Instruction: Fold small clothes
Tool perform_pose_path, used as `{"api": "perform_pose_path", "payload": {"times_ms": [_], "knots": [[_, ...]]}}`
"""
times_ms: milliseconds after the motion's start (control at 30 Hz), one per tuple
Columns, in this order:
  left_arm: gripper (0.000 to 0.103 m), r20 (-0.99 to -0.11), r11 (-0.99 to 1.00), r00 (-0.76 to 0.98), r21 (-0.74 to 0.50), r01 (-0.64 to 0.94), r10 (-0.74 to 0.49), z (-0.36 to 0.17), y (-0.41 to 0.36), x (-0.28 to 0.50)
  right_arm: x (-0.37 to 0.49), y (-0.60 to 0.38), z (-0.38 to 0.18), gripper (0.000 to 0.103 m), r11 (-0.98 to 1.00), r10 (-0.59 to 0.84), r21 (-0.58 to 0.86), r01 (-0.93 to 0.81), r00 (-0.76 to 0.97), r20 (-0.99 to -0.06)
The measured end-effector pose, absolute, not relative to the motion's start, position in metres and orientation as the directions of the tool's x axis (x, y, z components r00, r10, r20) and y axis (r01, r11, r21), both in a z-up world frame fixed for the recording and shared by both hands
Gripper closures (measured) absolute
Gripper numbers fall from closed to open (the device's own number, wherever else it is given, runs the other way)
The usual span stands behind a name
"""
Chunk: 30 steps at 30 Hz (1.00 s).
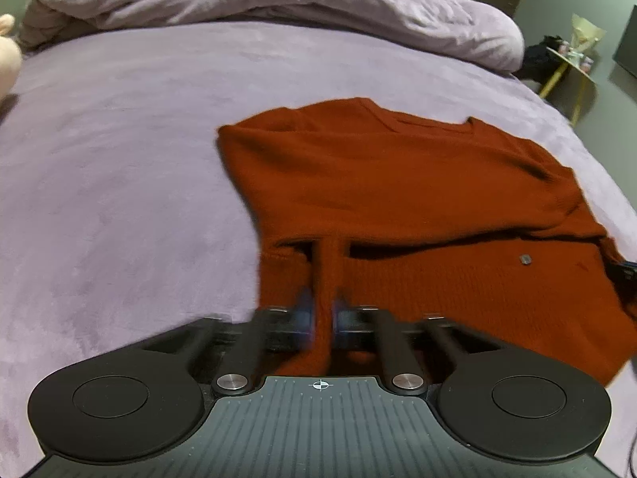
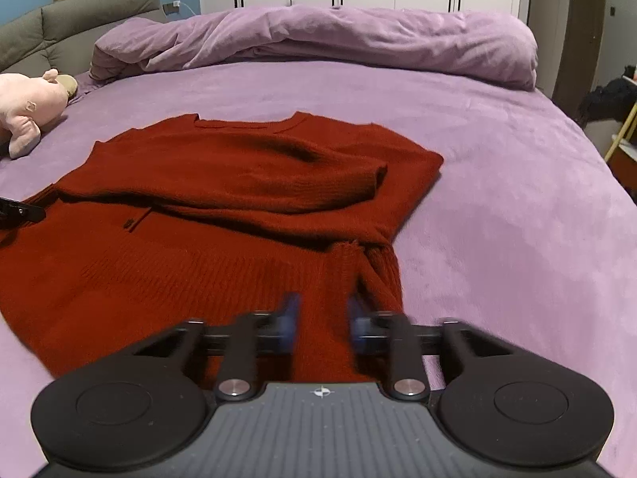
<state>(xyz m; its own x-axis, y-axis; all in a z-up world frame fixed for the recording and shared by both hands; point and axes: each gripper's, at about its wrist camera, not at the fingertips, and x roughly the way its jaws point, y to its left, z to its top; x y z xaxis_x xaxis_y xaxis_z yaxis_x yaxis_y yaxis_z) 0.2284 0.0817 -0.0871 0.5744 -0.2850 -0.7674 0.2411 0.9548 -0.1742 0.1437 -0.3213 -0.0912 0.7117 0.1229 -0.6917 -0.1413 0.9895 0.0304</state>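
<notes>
A rust-red knit sweater (image 1: 390, 183) lies on the purple bed, neck away from me, with both sleeves folded across its chest; it also shows in the right wrist view (image 2: 223, 207). My left gripper (image 1: 321, 310) is shut on a fold of the sweater's hem at its left bottom corner and lifts it slightly. My right gripper (image 2: 321, 318) is narrowly closed around a pinch of the hem at the right bottom corner. The left gripper's tip shows at the left edge of the right wrist view (image 2: 20, 211).
A bunched purple duvet (image 2: 338, 40) lies across the far side of the bed (image 2: 497, 219). A pink plush toy (image 2: 28, 107) lies at the far left near a grey headboard (image 2: 79, 28). A small yellow-legged side table (image 1: 573, 67) stands beyond the bed's right edge.
</notes>
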Motion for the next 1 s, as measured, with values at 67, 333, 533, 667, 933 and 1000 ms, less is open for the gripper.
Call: {"api": "perform_pose_path", "payload": {"times_ms": [67,333,533,667,933,1000], "knots": [[0.094,-0.75,0.95,0.588,-0.187,0.251,-0.303,-0.077,0.082,0.224,0.144,-0.316,-0.088,0.094,0.988,0.119,0.011,-0.154,0.717,-0.687],[0.094,-0.549,0.94,0.766,-0.259,0.223,-0.333,-0.009,0.105,0.243,0.159,-0.347,-0.036,0.095,0.965,0.207,0.247,-0.09,0.838,-0.505],[0.094,-0.669,0.964,0.707,-0.258,0.068,-0.228,-0.061,0.102,0.305,0.219,-0.349,-0.056,0.095,0.974,0.093,0.222,0.039,0.826,-0.556],[0.079,-0.721,0.961,0.65,-0.271,0.052,-0.238,-0.089,0.103,0.307,0.244,-0.352,-0.088,0.09,0.972,0.076,0.217,0.09,0.755,-0.652],[0.07,-0.732,0.933,0.59,-0.343,0.113,-0.341,-0.101,0.116,0.297,0.227,-0.347,-0.091,0.076,0.985,0.138,0.17,-0.03,0.727,-0.673],[0.087,-0.725,0.94,0.608,-0.322,0.114,-0.322,-0.1,0.112,0.292,0.224,-0.339,-0.094,0.089,0.994,0.1,0.105,-0.038,0.725,-0.682]]}}
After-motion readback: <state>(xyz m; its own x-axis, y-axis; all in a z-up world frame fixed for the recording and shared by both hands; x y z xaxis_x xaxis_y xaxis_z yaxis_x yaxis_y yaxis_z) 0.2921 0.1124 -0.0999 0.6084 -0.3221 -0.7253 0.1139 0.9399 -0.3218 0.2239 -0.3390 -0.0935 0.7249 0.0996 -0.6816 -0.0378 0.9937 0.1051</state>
